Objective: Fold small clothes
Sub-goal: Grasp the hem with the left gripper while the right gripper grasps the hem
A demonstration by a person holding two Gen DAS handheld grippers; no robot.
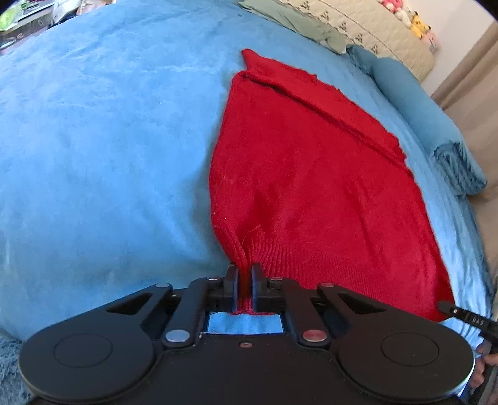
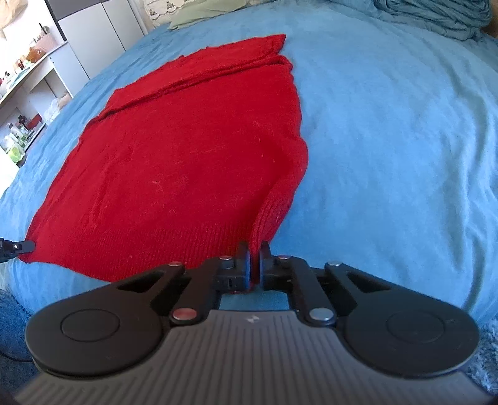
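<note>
A red knitted garment (image 1: 305, 174) lies spread on a blue bedspread (image 1: 102, 149). My left gripper (image 1: 245, 274) is shut on the ribbed hem at its near left corner, with the knit pinched up between the jaws. In the right wrist view the same garment (image 2: 186, 155) stretches away, its far part folded over in a band. My right gripper (image 2: 254, 254) is shut on the ribbed hem at the near right corner. The tip of the right gripper shows at the far right of the left wrist view (image 1: 463, 317); the left gripper's tip shows at the left edge of the right wrist view (image 2: 15, 247).
A rolled blue blanket (image 1: 435, 131) lies along the bed's right side, with a pale quilt (image 1: 373, 28) and plush toys (image 1: 411, 18) beyond. White shelves with bottles (image 2: 21, 102) and cabinets (image 2: 93, 34) stand left of the bed. The bedspread (image 2: 404, 140) spreads to the right of the garment.
</note>
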